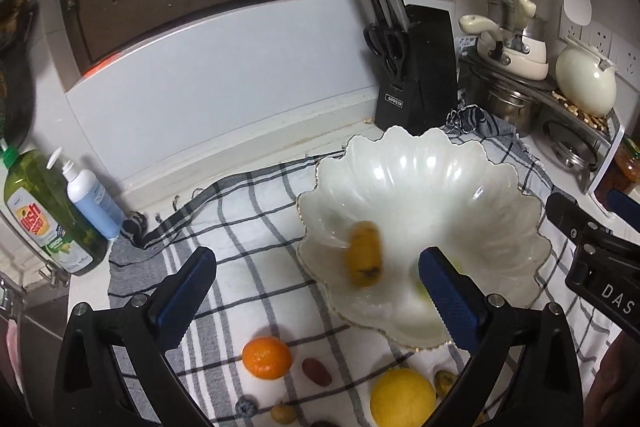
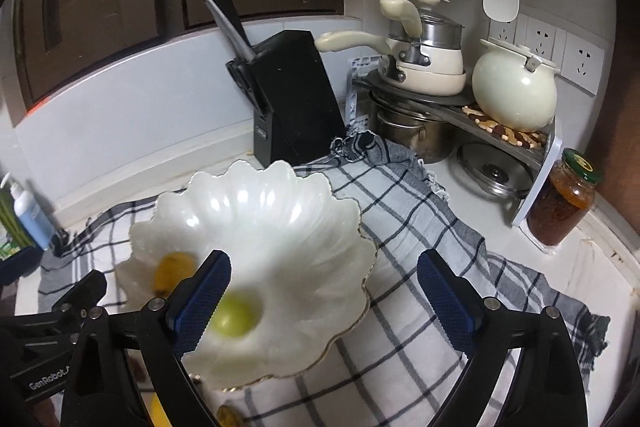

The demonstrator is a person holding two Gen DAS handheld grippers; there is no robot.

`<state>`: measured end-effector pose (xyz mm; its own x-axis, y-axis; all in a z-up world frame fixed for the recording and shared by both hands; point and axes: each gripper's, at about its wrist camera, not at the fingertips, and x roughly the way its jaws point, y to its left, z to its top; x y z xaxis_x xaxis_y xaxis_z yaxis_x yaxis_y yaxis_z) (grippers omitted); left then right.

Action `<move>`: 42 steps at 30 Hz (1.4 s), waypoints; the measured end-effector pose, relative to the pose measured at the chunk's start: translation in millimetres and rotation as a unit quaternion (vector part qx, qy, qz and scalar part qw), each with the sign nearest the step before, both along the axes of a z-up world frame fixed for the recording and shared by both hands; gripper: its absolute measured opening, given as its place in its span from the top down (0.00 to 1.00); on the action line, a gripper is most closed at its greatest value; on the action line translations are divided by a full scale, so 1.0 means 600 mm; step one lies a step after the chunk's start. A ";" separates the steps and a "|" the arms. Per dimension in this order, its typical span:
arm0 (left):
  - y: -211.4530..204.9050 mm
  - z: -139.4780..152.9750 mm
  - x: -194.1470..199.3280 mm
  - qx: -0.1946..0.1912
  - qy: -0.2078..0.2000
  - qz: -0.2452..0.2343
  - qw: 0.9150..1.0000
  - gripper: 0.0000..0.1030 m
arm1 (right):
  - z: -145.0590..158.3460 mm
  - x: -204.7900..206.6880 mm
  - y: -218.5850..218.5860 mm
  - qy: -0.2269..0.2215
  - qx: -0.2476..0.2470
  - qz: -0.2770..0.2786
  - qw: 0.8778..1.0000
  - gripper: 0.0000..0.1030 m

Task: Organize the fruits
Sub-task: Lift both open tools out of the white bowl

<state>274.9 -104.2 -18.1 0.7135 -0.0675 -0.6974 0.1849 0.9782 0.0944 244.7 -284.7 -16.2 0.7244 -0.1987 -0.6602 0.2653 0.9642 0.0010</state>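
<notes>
Kitchen counter, checked grey-white cloth [image 1: 256, 227] underneath as padding.

Left view: left gripper [image 1: 316, 291] spread, empty; small yellow banana [image 1: 363, 254] blurred inside scalloped white glass bowl [image 1: 432, 183]; round orange tangerine [image 1: 267, 357], yellow lemon [image 1: 402, 401] awaiting on cloth.

Right view: right gripper [image 2: 324, 303] spread, empty above bowl; round green fruit [image 2: 236, 317] resting inside.

This is a home kitchen: past the fingers stand a black knife block [image 1: 416, 67], stacked pots and pans [image 2: 424, 67] on a metal rack, dish soap [image 1: 48, 211], wall plugs [image 2: 560, 51] and a jam jar [image 2: 560, 203].
</notes>
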 end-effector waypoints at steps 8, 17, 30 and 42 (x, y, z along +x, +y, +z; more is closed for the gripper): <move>0.025 0.009 -0.046 0.001 -0.006 0.012 1.000 0.00 | 0.004 -0.035 0.021 0.003 0.001 0.012 1.000 0.08; 0.045 0.003 -0.093 -0.003 -0.006 0.016 1.000 0.00 | 0.005 -0.074 0.041 -0.001 0.004 0.022 1.000 0.08; 0.067 -0.016 -0.164 -0.010 -0.003 0.016 1.000 0.00 | -0.011 -0.138 0.067 0.004 0.013 0.035 0.999 0.08; 0.066 -0.056 -0.239 -0.016 0.007 -0.002 1.000 0.00 | -0.035 -0.214 0.077 0.010 0.015 0.048 0.999 0.08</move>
<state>131.2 -64.9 -51.7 0.7028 -0.0927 -0.7053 0.1898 0.9800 0.0604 116.6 -238.7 -37.0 0.7261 -0.1096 -0.6788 0.1723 0.9847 0.0253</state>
